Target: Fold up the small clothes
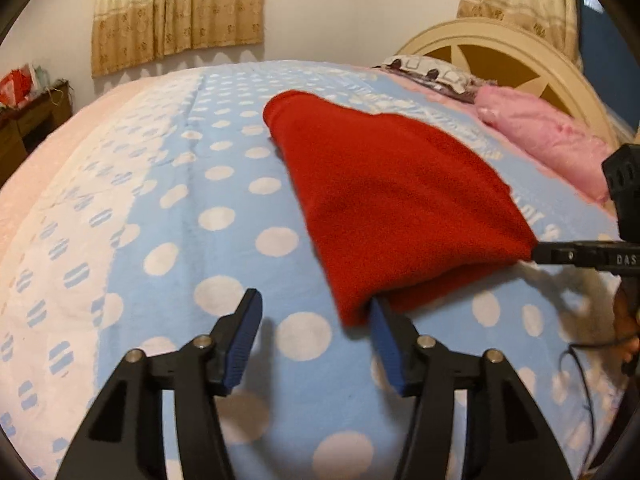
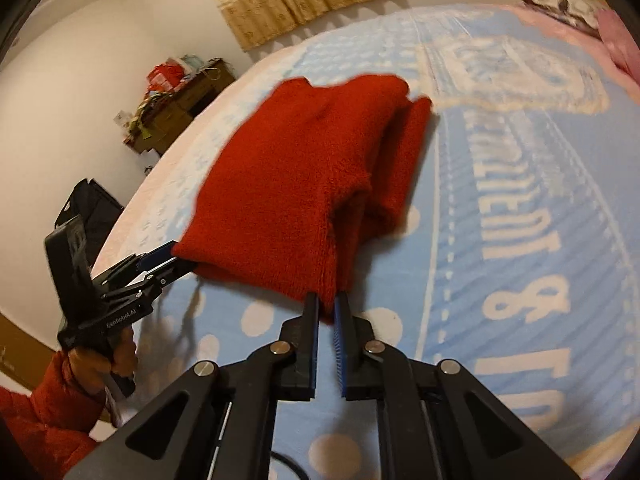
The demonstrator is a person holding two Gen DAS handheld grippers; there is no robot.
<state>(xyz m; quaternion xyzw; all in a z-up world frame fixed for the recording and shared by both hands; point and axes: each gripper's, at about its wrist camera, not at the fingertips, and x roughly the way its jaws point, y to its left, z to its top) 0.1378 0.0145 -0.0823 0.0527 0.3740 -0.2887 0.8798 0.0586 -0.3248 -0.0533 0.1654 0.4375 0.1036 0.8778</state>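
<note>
One red knitted garment lay on the blue polka-dot blanket that covered the bed, folded over on itself so that I could count at least two layers at its near edge in my right wrist view. I could not tell what kind of garment it was. No containers showed in either view.

I counted two grippers. My right gripper was nearly closed, its two blue-padded fingers pinching the nearest corner of the red garment, which rose slightly off the blanket there. In the left wrist view the same right gripper reached in from the right side, meeting the garment's right corner.

My left gripper stood wide open. Its right finger touched the near lower corner of the red cloth, the tip tucked at or just under the hem, while its left finger hovered over bare blanket, apart from the cloth. From the right wrist view the left gripper sat at the garment's left corner; at that angle I could not tell its opening.

Further out I saw one pink fluffy pillow near the cream headboard, beige curtains on the wall, and one wooden cabinet with clutter piled on top
</note>
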